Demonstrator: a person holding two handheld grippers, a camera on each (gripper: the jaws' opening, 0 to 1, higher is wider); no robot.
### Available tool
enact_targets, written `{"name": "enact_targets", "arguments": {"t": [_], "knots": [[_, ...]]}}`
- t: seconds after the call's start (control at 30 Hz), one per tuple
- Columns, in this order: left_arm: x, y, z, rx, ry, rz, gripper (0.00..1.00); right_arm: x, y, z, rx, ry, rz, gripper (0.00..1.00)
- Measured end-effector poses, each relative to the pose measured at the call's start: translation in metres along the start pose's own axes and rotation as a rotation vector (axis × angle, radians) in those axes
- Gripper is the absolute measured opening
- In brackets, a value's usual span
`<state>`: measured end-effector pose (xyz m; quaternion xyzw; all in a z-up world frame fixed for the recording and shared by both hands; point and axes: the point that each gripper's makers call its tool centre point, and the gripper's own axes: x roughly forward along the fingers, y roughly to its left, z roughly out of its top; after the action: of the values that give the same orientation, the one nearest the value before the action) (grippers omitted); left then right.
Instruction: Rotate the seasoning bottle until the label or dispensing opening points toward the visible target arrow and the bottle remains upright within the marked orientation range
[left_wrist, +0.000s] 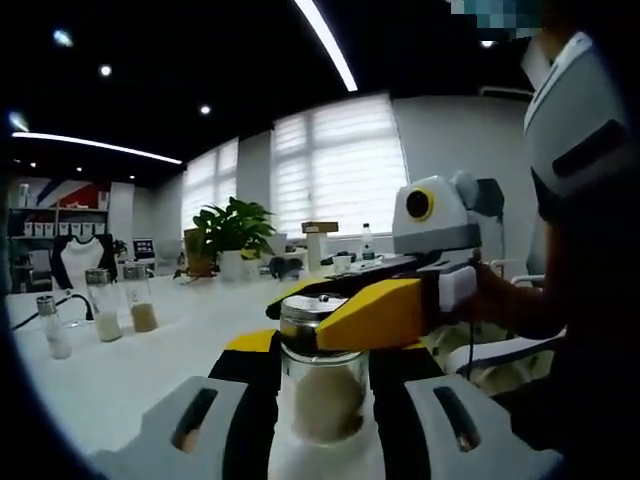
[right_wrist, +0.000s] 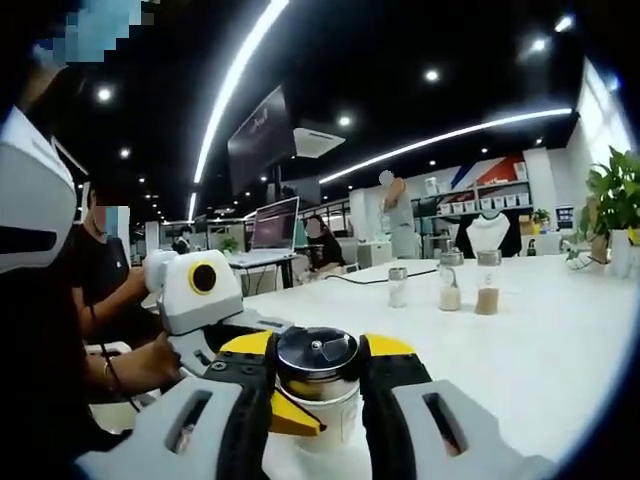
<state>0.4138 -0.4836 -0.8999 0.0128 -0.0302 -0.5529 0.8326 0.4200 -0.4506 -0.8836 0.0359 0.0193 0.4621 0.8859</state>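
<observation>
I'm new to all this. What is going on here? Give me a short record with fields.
Held object: seasoning bottle, glass, upright, pale powder inside
Cap: shiny metal lid
Left gripper: jaws on either side of the bottle's body
Right gripper: jaws closed around the lid
Surface: white table
Also on table: three other seasoning bottles, a potted plant
Target arrow: cannot make one out
</observation>
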Motion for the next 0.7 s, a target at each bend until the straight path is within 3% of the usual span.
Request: {"name": "enact_targets", "arguments": {"t": [0.17, 0.47, 0.7], "knots": [[0.002, 0.009, -0.002, 0.038, 0.04, 0.07, 0.36, 0.006, -0.007, -0.001, -0.027, 0.011, -0.051, 0.3], [0.002, 0.022, 0.005, 0.026, 0.006, 0.174, 0.36, 0.011, -0.016, 0.01, -0.023, -0.029, -0.114, 0.3], [0.002, 0.033, -0.003, 0.079, 0.063, 0.286, 0.36, 0.017, -0.023, 0.013, -0.018, -0.051, -0.161, 0.3]]}}
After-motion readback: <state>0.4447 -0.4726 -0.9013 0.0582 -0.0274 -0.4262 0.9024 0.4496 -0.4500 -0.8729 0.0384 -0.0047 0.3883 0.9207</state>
